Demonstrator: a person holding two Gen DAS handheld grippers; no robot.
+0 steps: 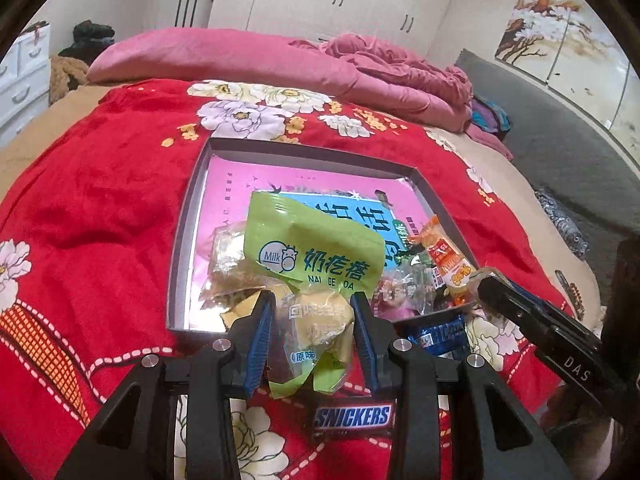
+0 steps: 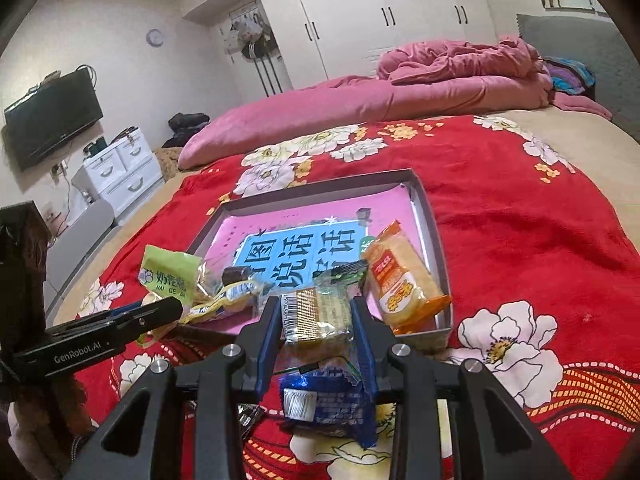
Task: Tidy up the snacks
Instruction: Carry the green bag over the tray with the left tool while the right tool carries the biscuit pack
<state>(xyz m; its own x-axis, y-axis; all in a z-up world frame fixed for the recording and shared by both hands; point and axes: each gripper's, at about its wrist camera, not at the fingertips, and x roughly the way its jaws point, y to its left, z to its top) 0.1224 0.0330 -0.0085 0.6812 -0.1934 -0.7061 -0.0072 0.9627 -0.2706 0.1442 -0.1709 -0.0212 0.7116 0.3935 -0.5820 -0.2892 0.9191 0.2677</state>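
Left jaws: left gripper (image 1: 314, 312) clamped on green milk-snack bag (image 1: 310, 248), blue pads pressing its clear lower part, bag held up over near edge of box.
Right jaws: right gripper (image 2: 316, 320) clamped on clear-wrapped biscuit pack (image 2: 318, 314), barcode end facing left, held over near edge of box.
Box: shallow grey box (image 2: 424, 204) on red floral blanket (image 2: 520, 240), pink and blue printed sheet lining its floor.
In box: orange snack pack (image 2: 400, 276) leaning at near right corner; yellow-wrapped snacks (image 2: 228, 296) at near left; far half bare.
Outside box: Snickers bar (image 1: 352, 418) on blanket under left gripper; blue packet (image 2: 328, 404) on blanket under right gripper, just near of box.
Far: pink duvet (image 1: 280, 60) heaped across far side of bed, white wardrobe (image 2: 380, 12) behind.
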